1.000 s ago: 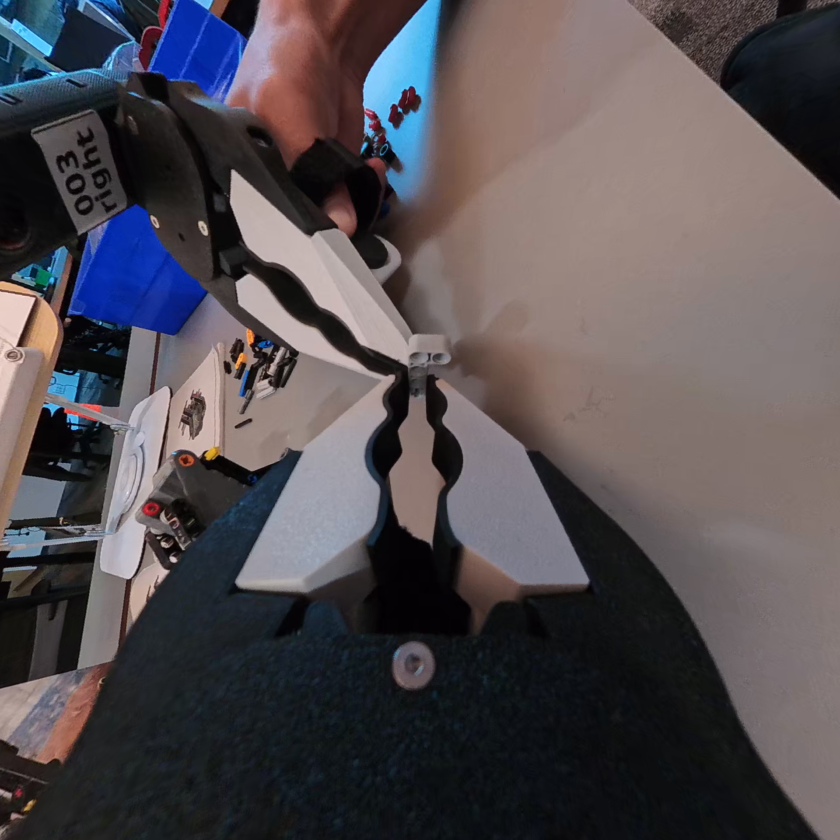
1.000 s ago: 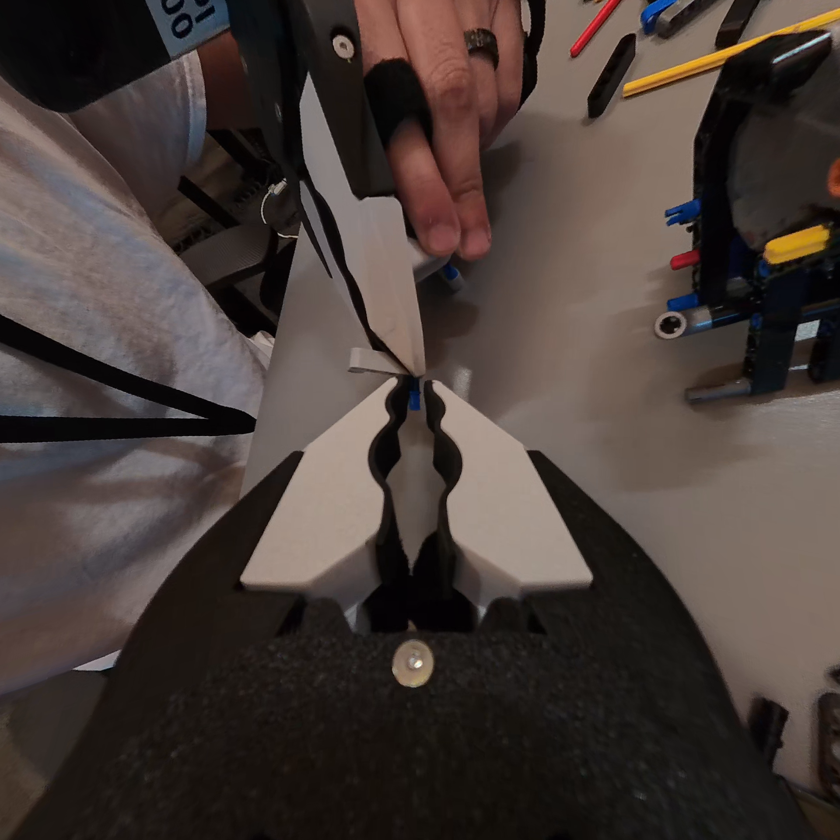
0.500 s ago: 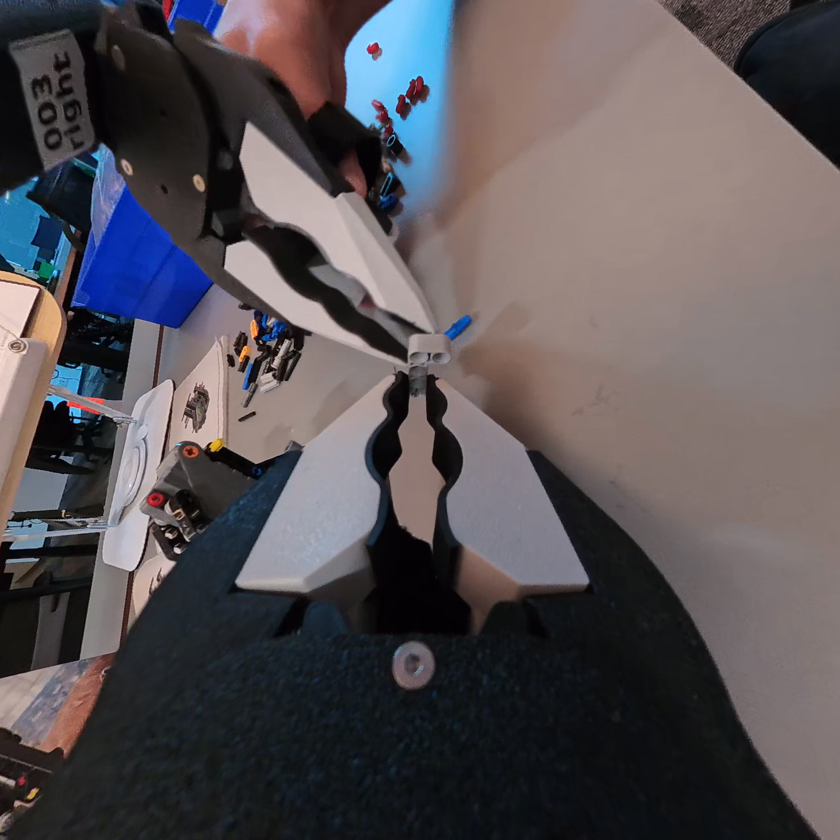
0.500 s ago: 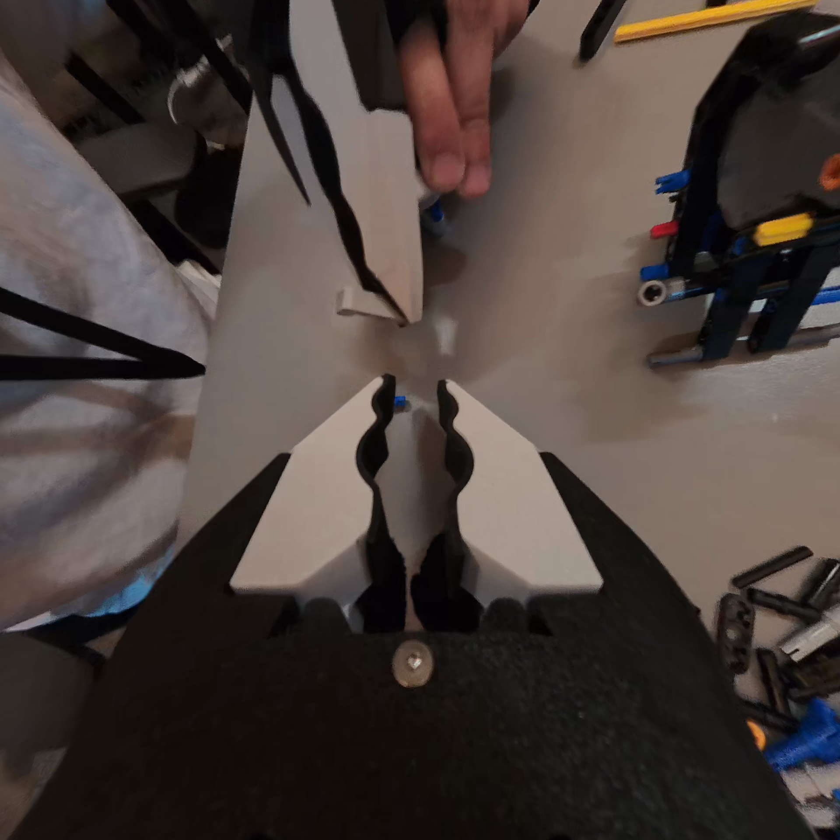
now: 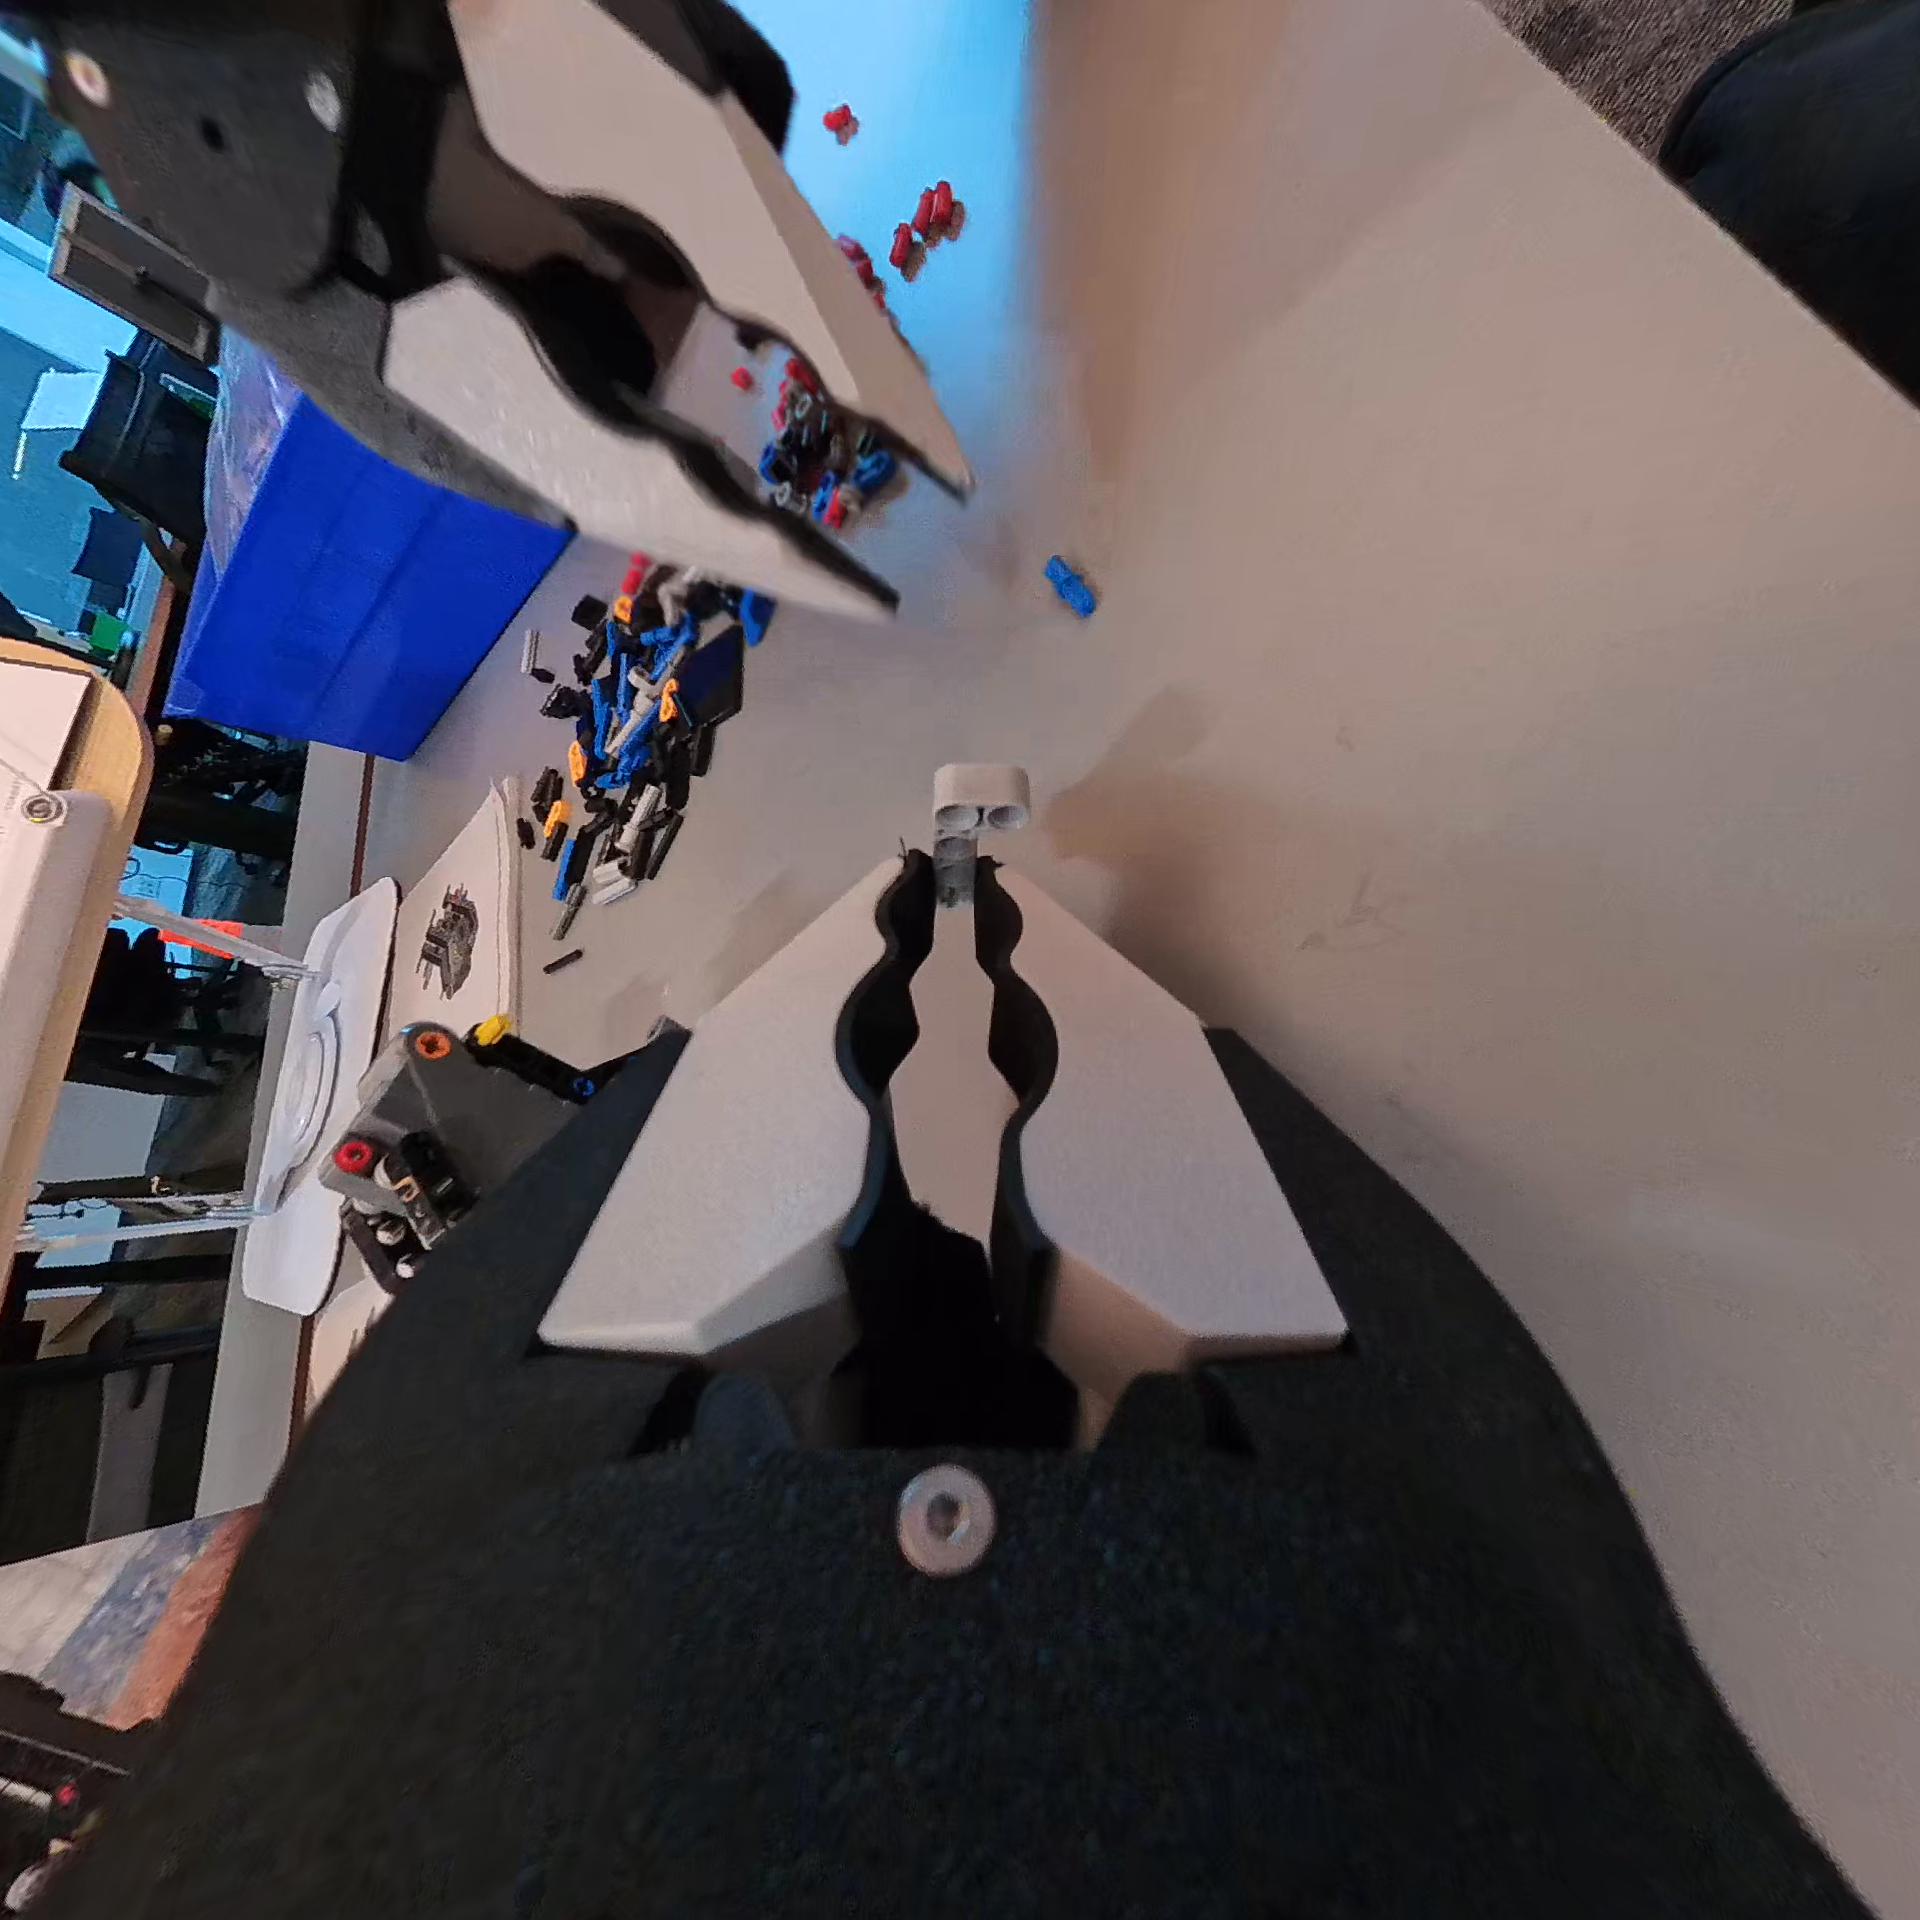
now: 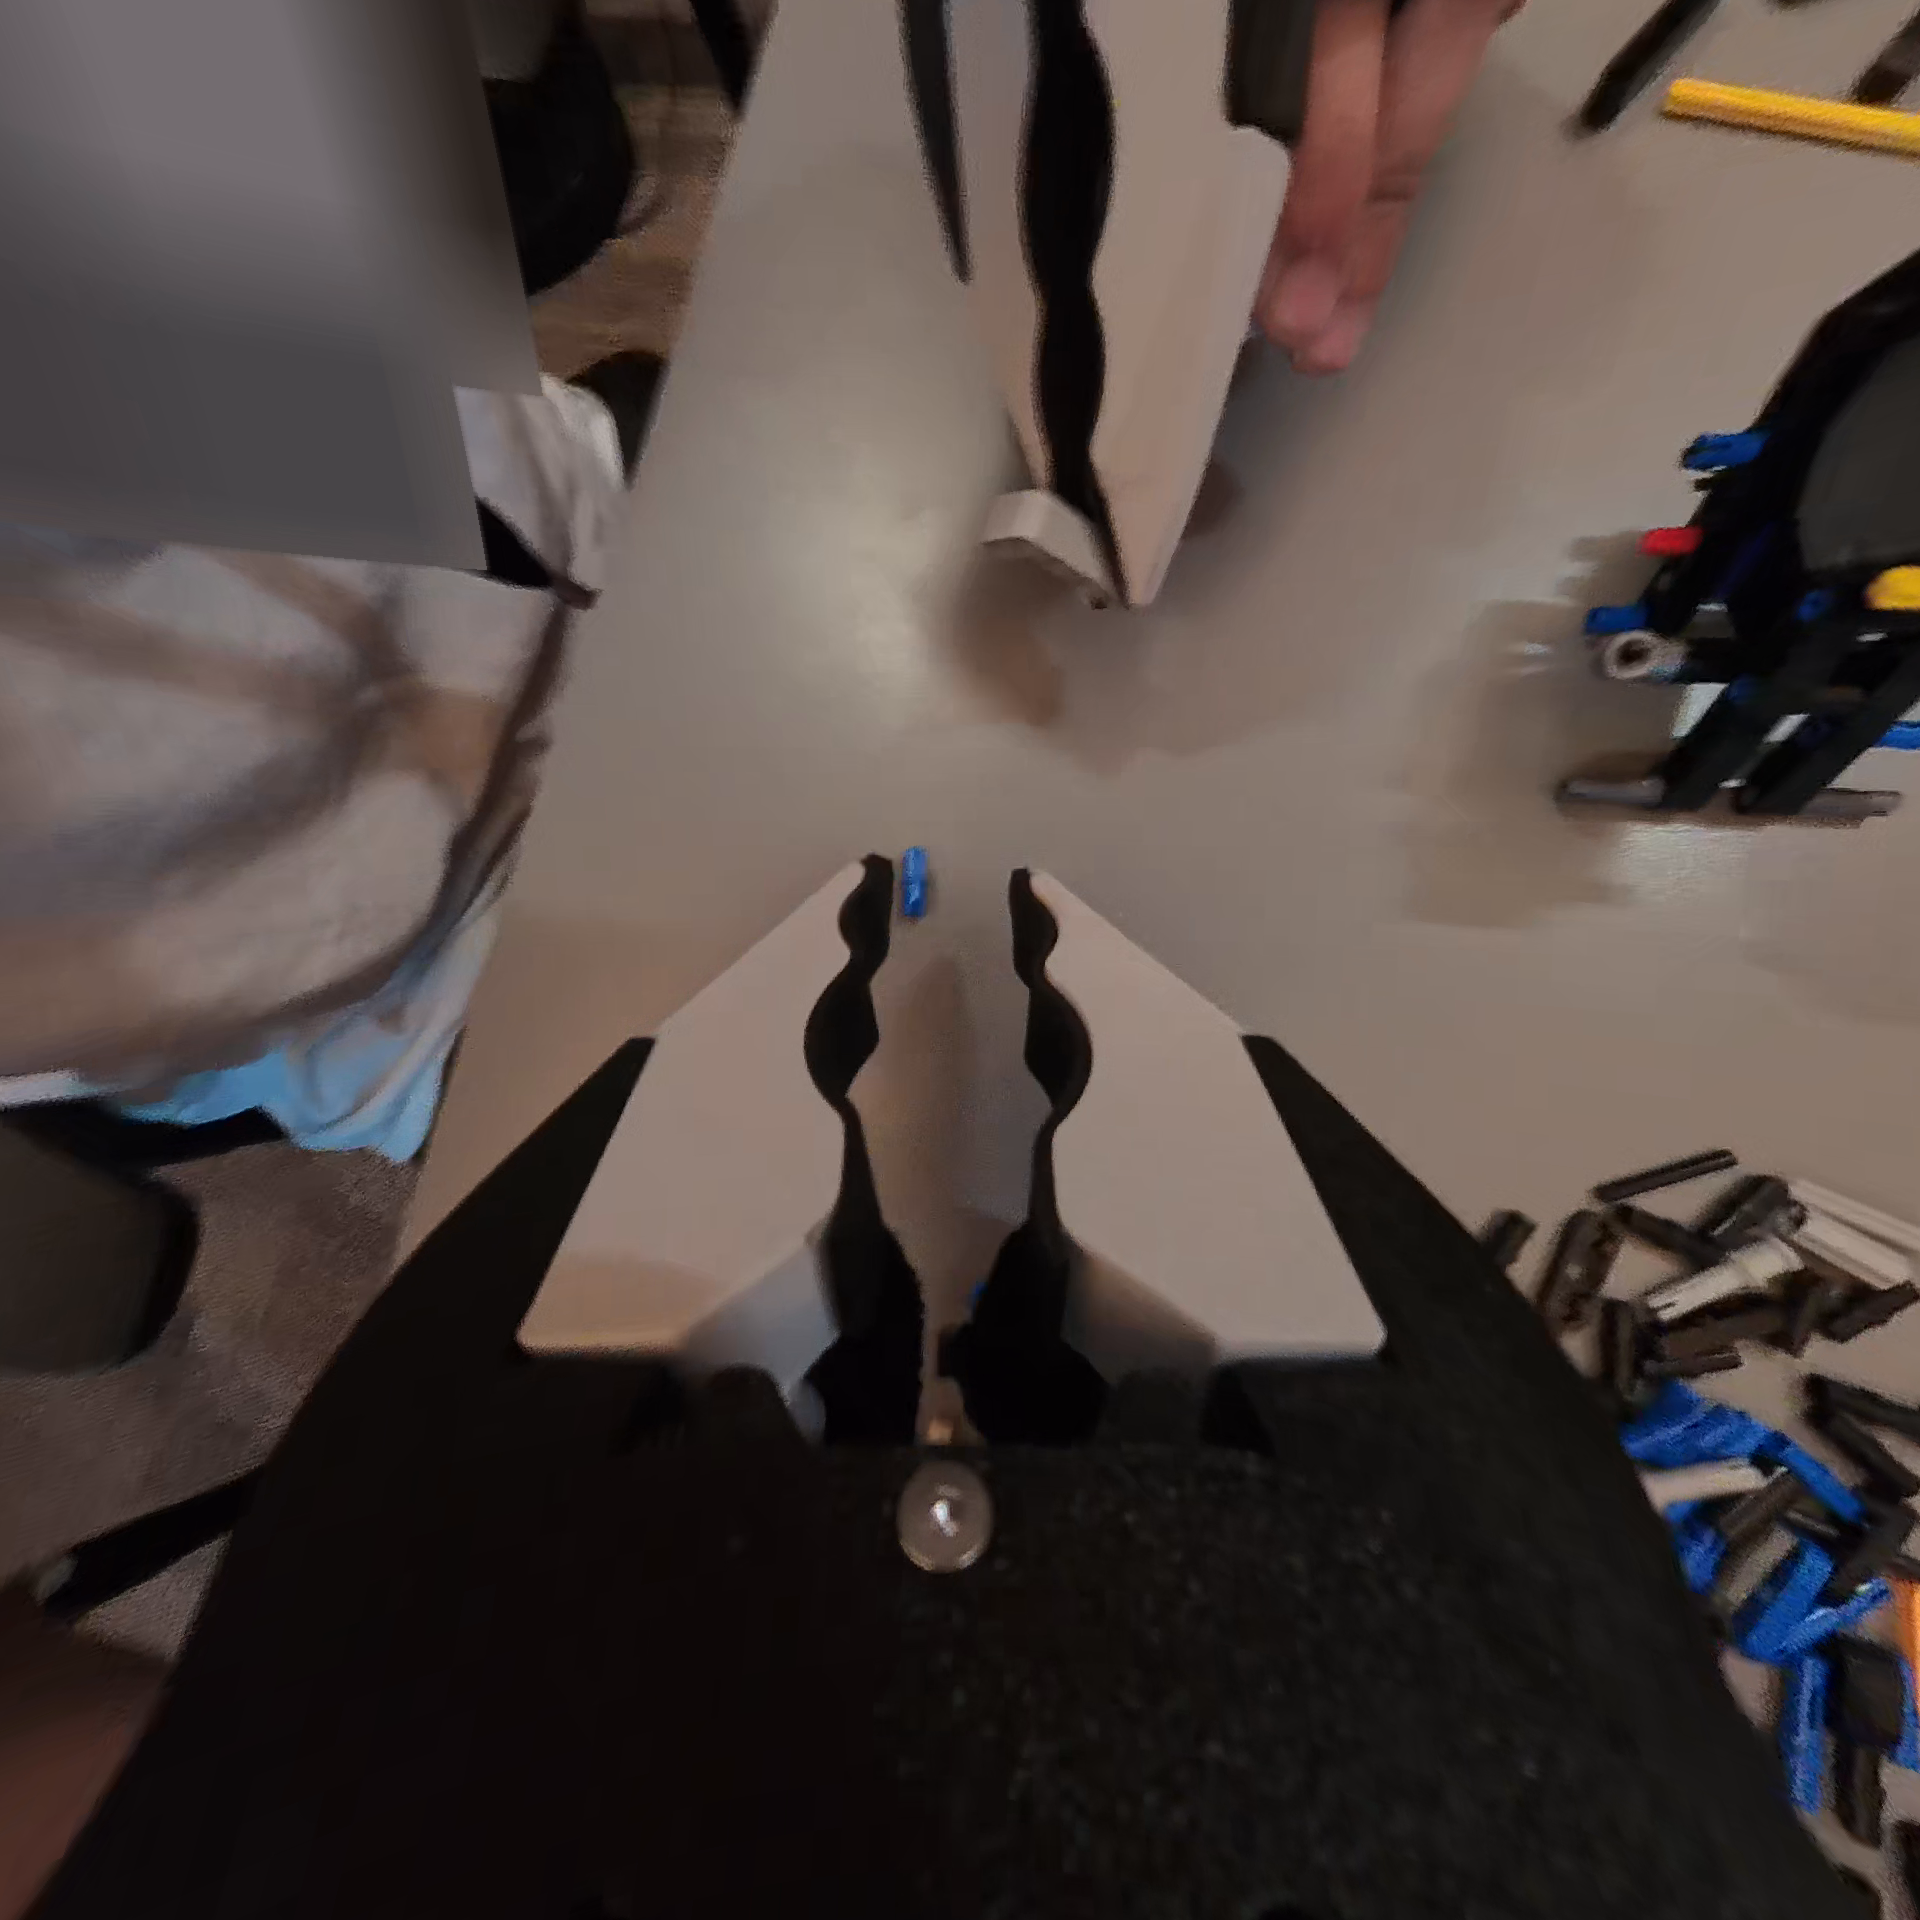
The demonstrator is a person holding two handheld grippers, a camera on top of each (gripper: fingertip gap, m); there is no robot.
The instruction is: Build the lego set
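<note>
Left wrist view: our left claw (image 5: pixel 953 871) pinches the light, stiff grey connector (image 5: pixel 979 798) by its pin; right claw (image 6: pixel 940 883) gapes, tiny slippery blue pin (image 6: pixel 913 881) on the desk (image 6: pixel 1195 831).

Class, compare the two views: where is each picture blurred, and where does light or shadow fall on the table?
Left wrist view: the right tongs smear with motion at top left, while the small grey piece stays sharp and throws a soft shadow to its right. Right wrist view: the loose bricks at lower right are streaked, and a pale glare patch sits on the table.
</note>
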